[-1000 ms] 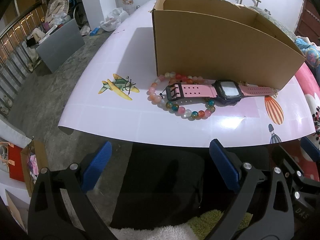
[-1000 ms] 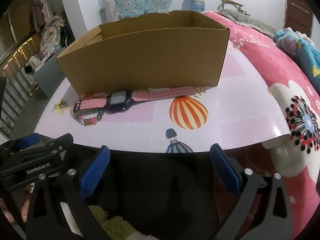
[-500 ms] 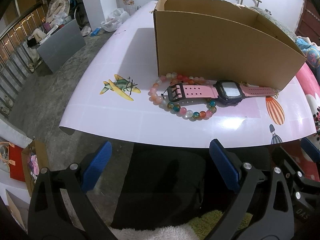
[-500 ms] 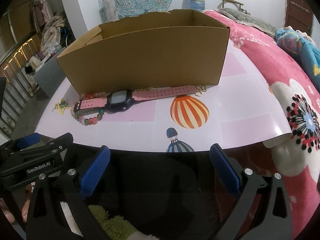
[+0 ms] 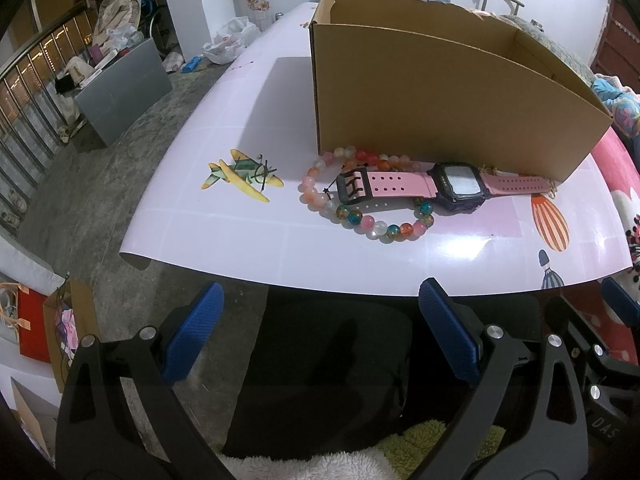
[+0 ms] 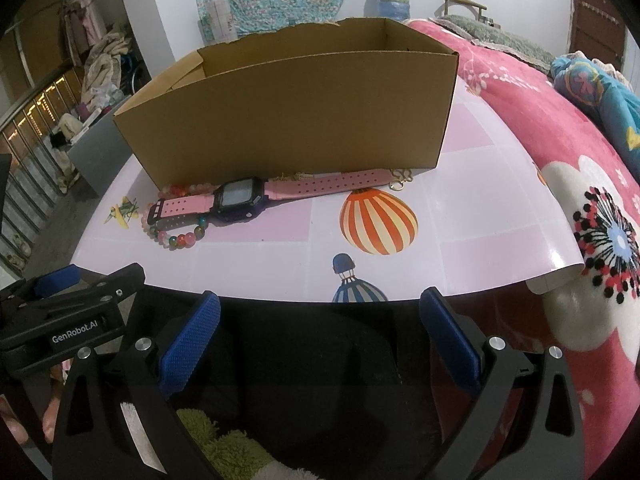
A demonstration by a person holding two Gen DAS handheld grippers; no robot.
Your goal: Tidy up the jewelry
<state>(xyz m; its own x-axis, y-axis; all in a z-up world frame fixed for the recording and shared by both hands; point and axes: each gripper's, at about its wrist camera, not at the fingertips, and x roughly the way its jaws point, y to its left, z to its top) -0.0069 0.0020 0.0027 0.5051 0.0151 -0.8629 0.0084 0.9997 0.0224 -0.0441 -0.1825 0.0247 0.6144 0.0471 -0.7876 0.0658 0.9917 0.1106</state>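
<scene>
Since a second ago, both views are sitting slightly nearer the table while the jewelry is lying where it was. The left gripper [image 5: 320, 328] is hanging before the near edge of the pink glossy printed table mat [image 5: 248, 240], blue-padded fingers spread wide, holding nothing. The right gripper [image 6: 320, 330] is hanging likewise, spread and empty. The pink-strapped digital watch with a dark case [image 5: 456, 186] is lying flat across the multicoloured glass bead bracelet [image 5: 360, 216], both just in front of the open brown cardboard box [image 5: 440, 96]. A thin gold chain [image 6: 400, 180] is peeking out beside the watch strap's far end.
</scene>
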